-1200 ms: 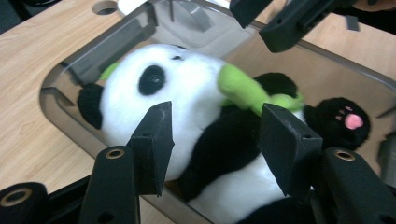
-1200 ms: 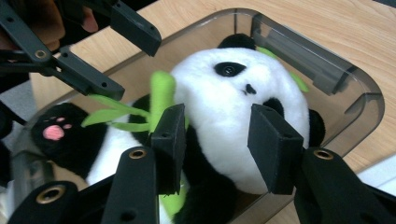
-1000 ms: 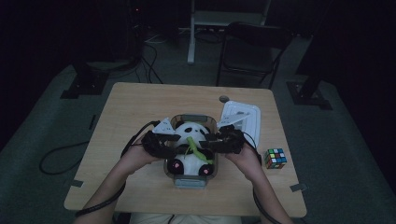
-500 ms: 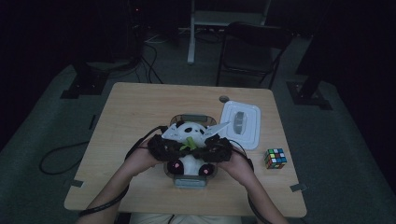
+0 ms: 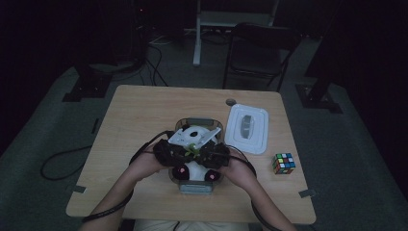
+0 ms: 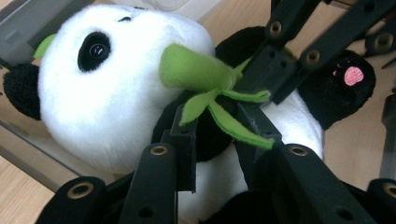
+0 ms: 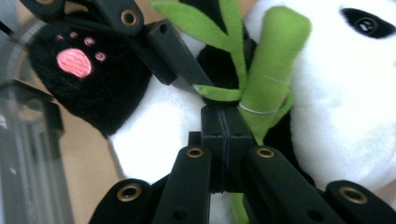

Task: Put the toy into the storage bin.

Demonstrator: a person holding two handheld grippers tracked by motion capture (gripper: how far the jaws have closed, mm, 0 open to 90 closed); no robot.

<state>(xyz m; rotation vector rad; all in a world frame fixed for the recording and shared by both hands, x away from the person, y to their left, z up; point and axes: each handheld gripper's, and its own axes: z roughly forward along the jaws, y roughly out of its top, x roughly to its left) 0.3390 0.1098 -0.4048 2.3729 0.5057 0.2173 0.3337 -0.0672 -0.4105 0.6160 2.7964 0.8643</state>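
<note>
Panda plush [image 5: 195, 166] is lying in a clear plastic container [image 5: 197, 185] at the near middle of the table [image 5: 139, 115], directly under both grippers. Its white head is pointing away from the person and its black feet with pink paw pads are showing just below the gripper bodies in the high view.

From the left, the left gripper [image 6: 215, 128] is reaching in over the plush's chest. Its jaws are standing a little apart, with black fur and the green felt bamboo leaves [image 6: 229, 116] lying between them; whether they are actually pinching the plush is hard to tell. Just above its tips the green bamboo stalk [image 6: 191, 70] is sticking out, and the white head [image 6: 107, 79] is sitting to the upper left of the jaws.

Meeting it from the opposite side is the right gripper [image 7: 224, 123]. Its jaws are pressed flat together, nipping the base of the bamboo stalk [image 7: 273, 74] at the plush's chest. A black foot [image 7: 88, 74] is lying to the upper left of its jaws, and the other gripper's jaw is crossing in from above.

Beyond the right gripper a white lid [image 5: 247, 128] is resting on the table, and a colour cube [image 5: 283, 163] is sitting well off to its right.
</note>
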